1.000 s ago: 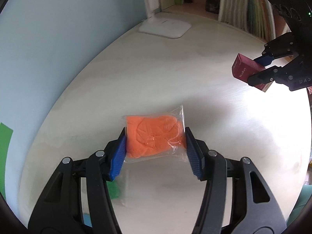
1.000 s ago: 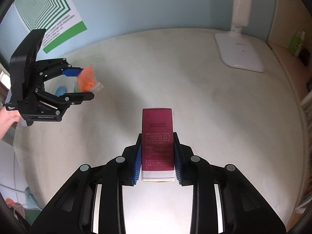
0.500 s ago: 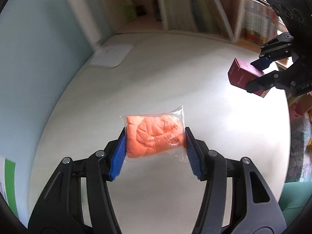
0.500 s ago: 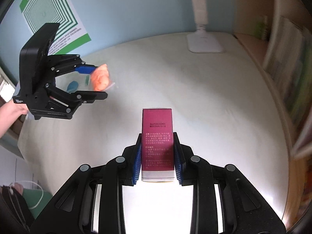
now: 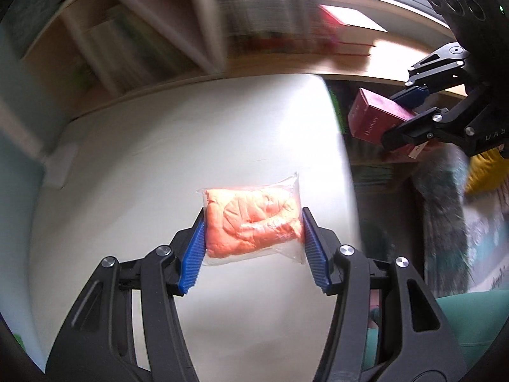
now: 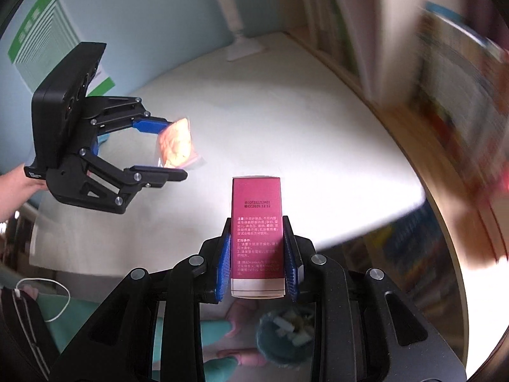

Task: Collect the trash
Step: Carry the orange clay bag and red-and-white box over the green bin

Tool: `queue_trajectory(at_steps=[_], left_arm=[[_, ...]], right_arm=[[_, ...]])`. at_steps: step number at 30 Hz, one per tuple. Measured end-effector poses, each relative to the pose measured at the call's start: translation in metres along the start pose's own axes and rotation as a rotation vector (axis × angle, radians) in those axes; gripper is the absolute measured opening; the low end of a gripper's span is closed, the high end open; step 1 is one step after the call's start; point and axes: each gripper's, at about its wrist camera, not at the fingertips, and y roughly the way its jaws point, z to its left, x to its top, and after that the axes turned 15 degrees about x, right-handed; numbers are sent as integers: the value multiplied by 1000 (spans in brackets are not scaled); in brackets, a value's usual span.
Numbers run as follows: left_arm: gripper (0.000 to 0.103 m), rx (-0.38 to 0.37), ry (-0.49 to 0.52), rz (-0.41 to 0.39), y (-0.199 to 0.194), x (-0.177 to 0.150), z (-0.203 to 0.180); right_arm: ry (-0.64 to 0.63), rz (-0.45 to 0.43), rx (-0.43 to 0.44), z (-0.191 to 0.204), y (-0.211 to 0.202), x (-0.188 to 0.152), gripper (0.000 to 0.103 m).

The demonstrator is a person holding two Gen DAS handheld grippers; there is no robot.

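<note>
My left gripper (image 5: 253, 238) is shut on a clear plastic bag of orange stuff (image 5: 253, 227), held above the white round table (image 5: 159, 159). The right wrist view shows that same left gripper (image 6: 173, 149) at the left, with the orange bag (image 6: 176, 143) between its blue pads. My right gripper (image 6: 257, 254) is shut on a dark red carton (image 6: 257, 222) with small printed text, held upright over the table's near edge. In the left wrist view the right gripper (image 5: 404, 117) and its red carton (image 5: 375, 117) hang at the upper right, past the table's edge.
A bin (image 6: 286, 334) with scraps in it stands on the floor below the right gripper. Bookshelves (image 6: 445, 95) run along the right side of the table. A white lamp base (image 6: 245, 51) sits at the table's far end. A person's hand (image 6: 12, 187) holds the left gripper.
Both grippers have swung sideways across the table toward its edge, each keeping hold of its item. The shelves and the floor bin have come into view; the lamp has slid away.
</note>
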Motion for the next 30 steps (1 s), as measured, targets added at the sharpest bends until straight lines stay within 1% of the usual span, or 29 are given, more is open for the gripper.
queue_trajectory(at_steps=[4,5,10,13,17,21,23,27,30], left_arm=[[53,-60,70,-13,-6,12,-53],[53,-72,84,-15,-7,14,-63],[53,-151,142,-13,-8,20,-123],[53,-192,170,-1,-6,18,-156],[53,-231,208,30,-1,11,-197],[53,-257,222,85,15,-1,-227],[53,-261,224,115,24,-10,-241],[53,-270,230,186,51,-31,-264],[53,-288,229,241,79,-51,-282]], right_arm=[[63,-14,-31,-8,-27,-44,29],[83,-18,-41,-11,-35,-60,29],[168,-29,-65,-26,-62,-115,29],[217,-27,-70,-34,-71,-150,29],[266,-23,-63,-43,-74,-184,29],[319,-13,-46,-53,-66,-219,29],[339,-6,-37,-60,-56,-228,29],[405,2,-2,-78,-26,-260,29],[442,28,20,-90,1,-278,29]])
